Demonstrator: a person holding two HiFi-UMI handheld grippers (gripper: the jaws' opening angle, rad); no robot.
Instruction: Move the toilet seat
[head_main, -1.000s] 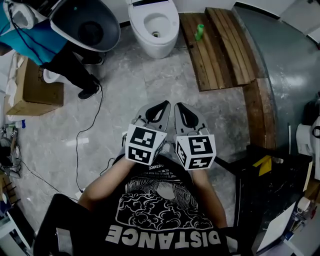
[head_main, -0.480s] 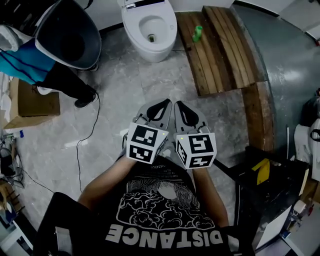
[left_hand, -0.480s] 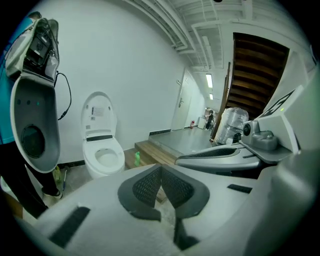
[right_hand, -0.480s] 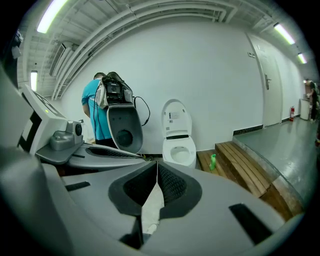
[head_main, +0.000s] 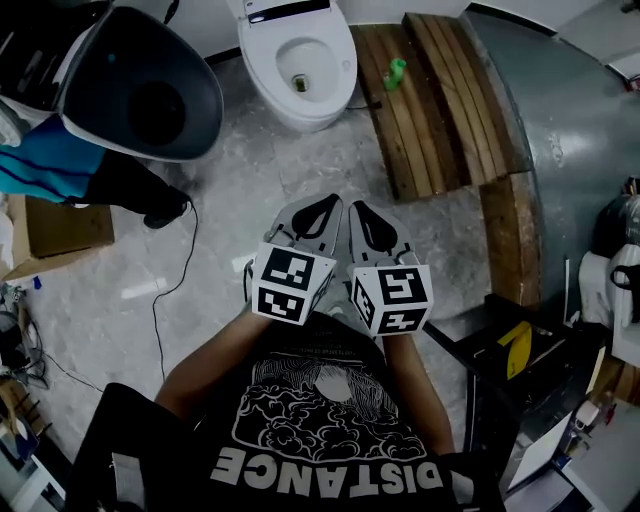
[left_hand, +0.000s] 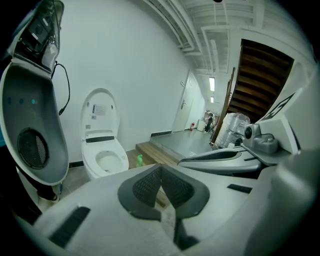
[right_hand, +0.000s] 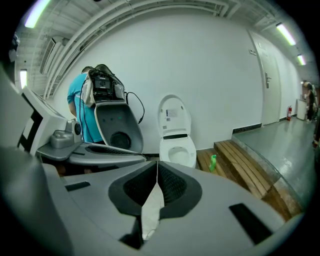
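Head view, approach stage. Grey left gripper (head_main: 318, 215) & right gripper (head_main: 370, 225) are held side by side at chest, jaws closed, nothing between. White oval toilet seat (head_main: 335, 55) lies down on white ceramic toilet (head_main: 300, 118) at 12 o'clock, lid up, well apart from grippers. Best approach, I judge: close in, open jaws before the rim, steer clear of bystander's big dark-lined shell (head_main: 140, 90) at 10 o'clock. Vs 1 s ago: toilet sits slightly left & lower; shell looms larger.
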